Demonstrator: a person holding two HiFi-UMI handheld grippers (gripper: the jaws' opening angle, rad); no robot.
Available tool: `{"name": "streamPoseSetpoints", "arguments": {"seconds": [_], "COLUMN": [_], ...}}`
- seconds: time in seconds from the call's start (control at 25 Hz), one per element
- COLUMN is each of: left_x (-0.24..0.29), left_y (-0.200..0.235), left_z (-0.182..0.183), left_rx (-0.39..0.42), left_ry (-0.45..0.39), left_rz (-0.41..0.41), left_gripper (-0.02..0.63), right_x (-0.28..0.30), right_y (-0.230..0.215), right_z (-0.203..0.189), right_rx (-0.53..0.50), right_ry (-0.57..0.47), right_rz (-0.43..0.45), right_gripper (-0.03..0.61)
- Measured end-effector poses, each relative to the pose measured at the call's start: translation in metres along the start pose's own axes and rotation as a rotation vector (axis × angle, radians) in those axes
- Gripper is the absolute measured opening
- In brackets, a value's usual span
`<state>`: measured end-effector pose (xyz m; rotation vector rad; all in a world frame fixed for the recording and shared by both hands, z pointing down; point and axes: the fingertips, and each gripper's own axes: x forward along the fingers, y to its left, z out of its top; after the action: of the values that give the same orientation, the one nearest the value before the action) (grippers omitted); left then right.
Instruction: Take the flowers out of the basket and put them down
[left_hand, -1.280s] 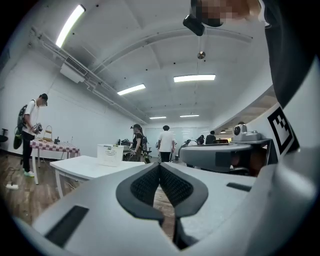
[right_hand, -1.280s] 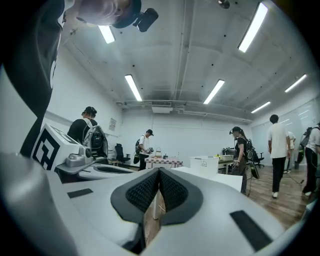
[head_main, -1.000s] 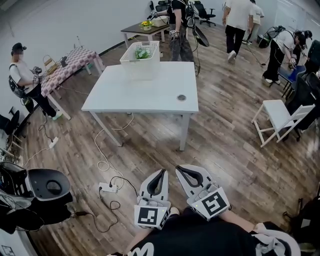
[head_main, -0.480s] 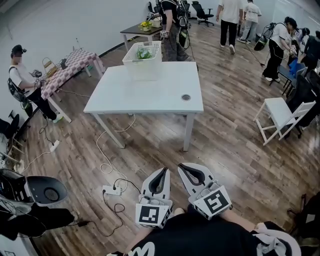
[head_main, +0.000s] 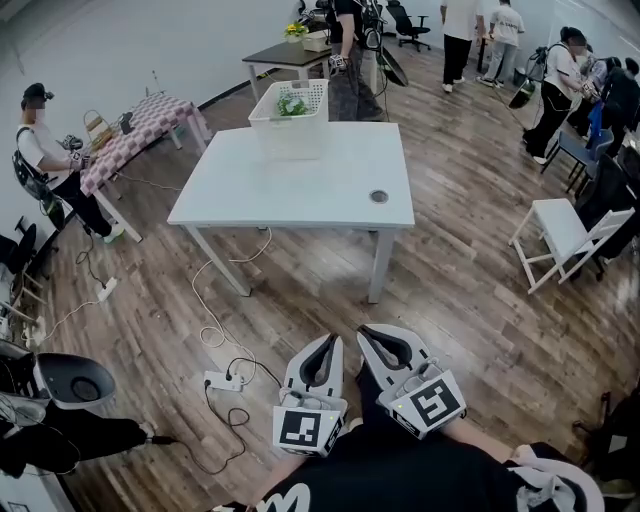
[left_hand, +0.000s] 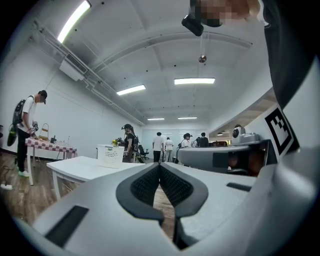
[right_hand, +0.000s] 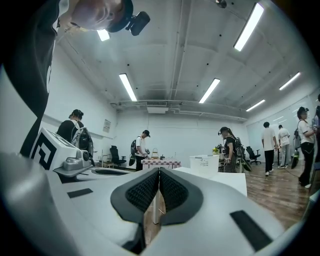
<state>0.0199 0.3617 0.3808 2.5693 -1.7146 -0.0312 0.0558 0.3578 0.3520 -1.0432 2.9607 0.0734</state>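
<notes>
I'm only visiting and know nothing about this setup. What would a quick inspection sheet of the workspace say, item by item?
Surface: white table, with a round cable hole near its right edge.
Job's things: white basket at the table's far edge; flowers inside it, showing as greenery.
Clutter: nothing seen on the table.
Grippers: left gripper and right gripper both have jaws together, hold nothing, and are well short of the table.
Cables: power strip on the floor, with a white cable looping towards the table.
Surroundings: wooden floor, white chair, checked-cloth table, several people.
</notes>
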Motion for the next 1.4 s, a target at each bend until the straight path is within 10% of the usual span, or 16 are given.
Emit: {"name": "streamPoseSetpoints", "arguments": {"seconds": [1.4], "left_x": [0.236], "left_y": [0.126], "left_z": [0.009], "left_rx": [0.003], "left_ry": [0.006], "left_rz": [0.09], "left_gripper": [0.005], "right_x": [0.186], "right_y": [-0.199], "right_z": [-0.01], "right_rx": [0.016], "right_ry": [0.002], "right_rz": [0.065], "right_gripper": [0.018]}}
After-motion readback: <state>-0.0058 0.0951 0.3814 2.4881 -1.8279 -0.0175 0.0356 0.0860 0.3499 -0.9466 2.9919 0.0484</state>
